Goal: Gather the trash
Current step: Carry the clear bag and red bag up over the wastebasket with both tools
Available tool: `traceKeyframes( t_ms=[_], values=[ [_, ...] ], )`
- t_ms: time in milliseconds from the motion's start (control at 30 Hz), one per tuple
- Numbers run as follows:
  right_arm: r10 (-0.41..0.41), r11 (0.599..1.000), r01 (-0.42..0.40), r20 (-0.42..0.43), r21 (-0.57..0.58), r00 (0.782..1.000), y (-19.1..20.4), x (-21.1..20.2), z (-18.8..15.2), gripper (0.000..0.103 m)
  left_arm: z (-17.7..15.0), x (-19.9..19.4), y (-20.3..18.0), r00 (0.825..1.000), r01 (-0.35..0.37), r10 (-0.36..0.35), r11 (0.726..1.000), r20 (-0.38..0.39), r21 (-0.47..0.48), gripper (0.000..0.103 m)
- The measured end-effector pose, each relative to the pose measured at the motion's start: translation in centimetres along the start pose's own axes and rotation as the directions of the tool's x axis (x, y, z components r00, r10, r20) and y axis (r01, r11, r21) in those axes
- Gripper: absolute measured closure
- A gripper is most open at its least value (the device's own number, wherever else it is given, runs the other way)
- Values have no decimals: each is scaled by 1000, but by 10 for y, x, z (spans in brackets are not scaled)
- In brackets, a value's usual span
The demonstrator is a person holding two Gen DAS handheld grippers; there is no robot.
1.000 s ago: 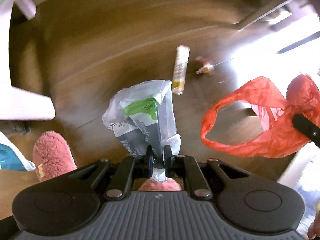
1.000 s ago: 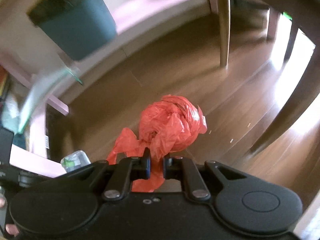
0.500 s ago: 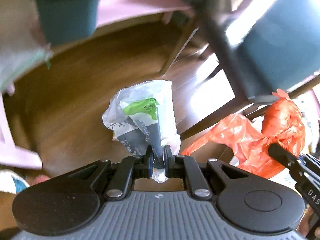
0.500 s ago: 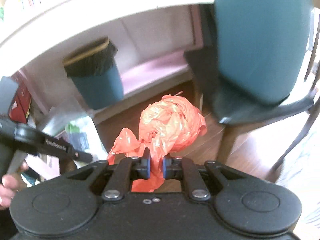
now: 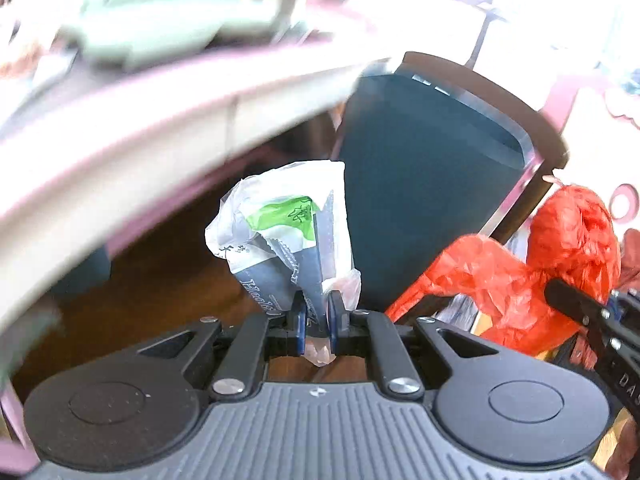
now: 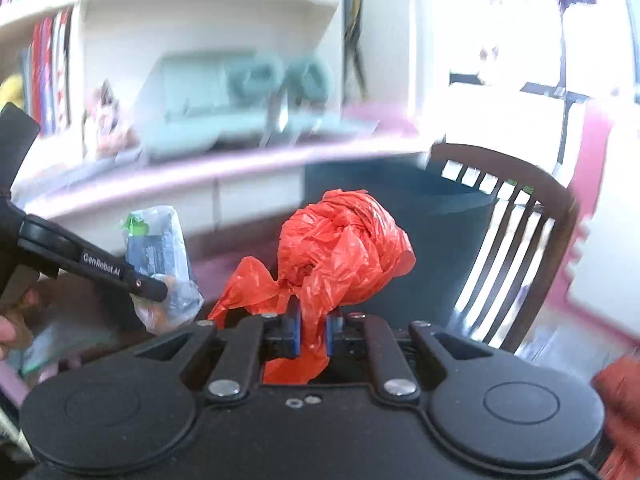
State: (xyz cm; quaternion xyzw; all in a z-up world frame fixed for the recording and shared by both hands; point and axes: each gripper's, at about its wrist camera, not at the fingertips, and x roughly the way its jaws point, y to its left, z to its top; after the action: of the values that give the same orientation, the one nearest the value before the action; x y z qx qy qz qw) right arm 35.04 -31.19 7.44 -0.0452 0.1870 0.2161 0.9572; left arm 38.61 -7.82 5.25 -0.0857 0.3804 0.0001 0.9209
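My left gripper (image 5: 316, 320) is shut on a crumpled clear plastic wrapper (image 5: 284, 224) with green and dark blue print, held upright in front of the camera. My right gripper (image 6: 312, 332) is shut on a bunched red plastic bag (image 6: 344, 248), whose knotted ball stands above the fingers and whose tail hangs to the left. In the left wrist view the red bag (image 5: 560, 256) and the right gripper's finger (image 5: 572, 304) show at the right edge. The right wrist view has the wrapper (image 6: 160, 252) and the left gripper's arm (image 6: 100, 268) at the left.
A dark wooden chair (image 6: 516, 216) with a teal cover over its back (image 5: 424, 184) stands straight ahead. A white and pink desk edge (image 5: 140, 128) crosses the upper left, with blurred shelves (image 6: 200, 80) behind. Brown wood floor (image 5: 152, 280) lies below. Bright window light fills the right.
Both grippers have risen from near the floor to desk height, each still holding its trash. The floor litter and pink slipper have dropped out of view; desk, shelves and chair back have come in.
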Motion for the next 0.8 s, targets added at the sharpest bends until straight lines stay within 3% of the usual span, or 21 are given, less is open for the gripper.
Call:
traceKeyframes(
  t_ms=[267, 467, 633, 800],
  values=[
    [-122, 992, 122, 106, 0, 987, -46, 17, 77, 93, 96, -17, -71, 990, 35, -47, 995, 131, 91, 93],
    [-215, 977, 213, 113, 28, 970, -84, 47, 102, 93, 148, 2, -104, 987, 43, -64, 989, 149, 139, 93],
    [-238, 971, 238, 42, -4, 970, -100, 83, 102, 92, 167, 43, -123, 992, 24, -42, 988, 117, 153, 93],
    [-207, 977, 203, -59, -58, 977, -94, 121, 91, 92, 169, 91, -126, 998, -17, 5, 981, 59, 194, 93]
  ],
)
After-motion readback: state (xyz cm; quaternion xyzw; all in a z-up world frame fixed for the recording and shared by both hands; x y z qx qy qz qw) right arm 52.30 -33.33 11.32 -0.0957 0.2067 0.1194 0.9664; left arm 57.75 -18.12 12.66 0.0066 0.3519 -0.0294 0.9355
